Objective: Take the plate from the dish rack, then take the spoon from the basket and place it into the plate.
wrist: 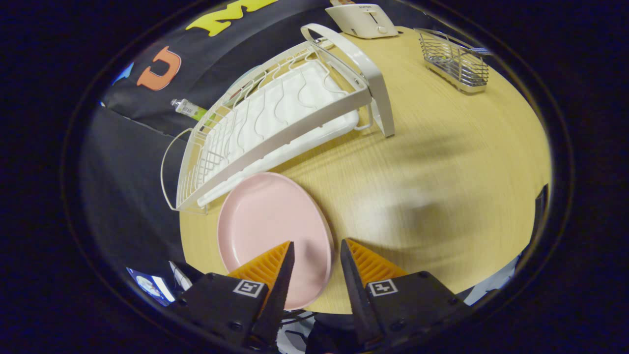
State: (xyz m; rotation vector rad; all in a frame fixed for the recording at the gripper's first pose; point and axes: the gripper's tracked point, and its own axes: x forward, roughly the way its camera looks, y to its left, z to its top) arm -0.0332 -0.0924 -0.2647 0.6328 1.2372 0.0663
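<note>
A pink plate (268, 226) lies flat on the wooden table (442, 187), just in front of the white dish rack (285, 118). My gripper (317, 246) hovers over the plate's near right rim, which shows in the gap between the two fingers. The fingers stand apart and neither presses on the plate, so the gripper is open. Far beyond the fingers, at the table's back right, stands a wire basket (454, 61). A thin metal handle (481, 50), probably the spoon, sticks out at its far end.
A white toaster (363, 19) stands at the back edge of the table beyond the rack. A small tube (189, 109) lies behind the rack by the cloth wall. Bare tabletop stretches from the plate to the basket.
</note>
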